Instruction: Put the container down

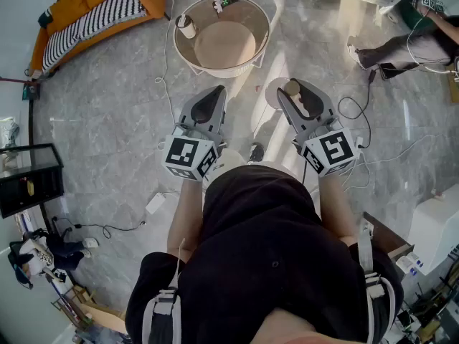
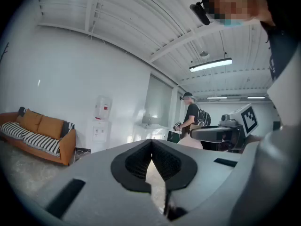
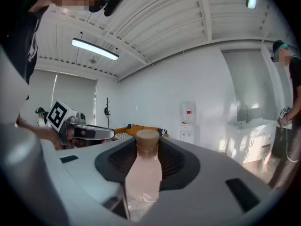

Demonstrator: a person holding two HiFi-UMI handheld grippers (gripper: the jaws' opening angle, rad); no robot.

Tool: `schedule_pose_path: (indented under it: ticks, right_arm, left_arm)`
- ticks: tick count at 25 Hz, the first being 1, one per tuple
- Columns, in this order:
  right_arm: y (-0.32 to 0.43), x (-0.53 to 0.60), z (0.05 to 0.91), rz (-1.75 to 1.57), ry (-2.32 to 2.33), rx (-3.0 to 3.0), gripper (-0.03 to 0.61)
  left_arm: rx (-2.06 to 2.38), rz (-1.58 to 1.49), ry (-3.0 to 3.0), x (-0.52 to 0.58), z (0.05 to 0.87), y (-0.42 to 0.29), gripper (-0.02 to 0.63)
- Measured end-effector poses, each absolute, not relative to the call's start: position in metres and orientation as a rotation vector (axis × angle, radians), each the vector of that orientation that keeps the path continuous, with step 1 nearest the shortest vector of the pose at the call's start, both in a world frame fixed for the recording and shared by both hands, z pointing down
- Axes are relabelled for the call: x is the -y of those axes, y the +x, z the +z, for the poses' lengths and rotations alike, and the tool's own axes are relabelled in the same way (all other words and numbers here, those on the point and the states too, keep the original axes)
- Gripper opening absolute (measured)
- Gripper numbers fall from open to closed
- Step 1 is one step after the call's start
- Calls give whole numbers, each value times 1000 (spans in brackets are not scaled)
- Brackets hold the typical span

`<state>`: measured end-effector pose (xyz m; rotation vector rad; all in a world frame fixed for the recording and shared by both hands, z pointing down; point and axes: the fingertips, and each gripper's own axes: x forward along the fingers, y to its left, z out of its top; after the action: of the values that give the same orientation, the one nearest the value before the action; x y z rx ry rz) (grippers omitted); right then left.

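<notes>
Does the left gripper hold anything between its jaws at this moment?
No, the left gripper has its jaws closed at the tips with nothing between them, while the container sits in the right gripper.

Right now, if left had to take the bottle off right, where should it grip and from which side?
Probably around the cork: only that end of the bottle pokes past the right gripper, whose pads clamp the body. Come from the left, across the bottle's axis. The left gripper is shut; open it first.

container: pale pink | cap: tan | sofa: orange | cushion: black-white stripes | floor: grey marble
</notes>
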<state>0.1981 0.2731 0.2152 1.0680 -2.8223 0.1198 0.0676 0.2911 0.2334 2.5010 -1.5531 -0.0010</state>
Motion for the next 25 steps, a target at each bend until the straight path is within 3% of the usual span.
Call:
schedule_pose_path:
  ticks: [25]
  right_arm:
    - [216, -274, 208, 168, 995, 2887, 141]
  left_arm:
    - [1645, 15, 2455, -300, 236, 78, 18]
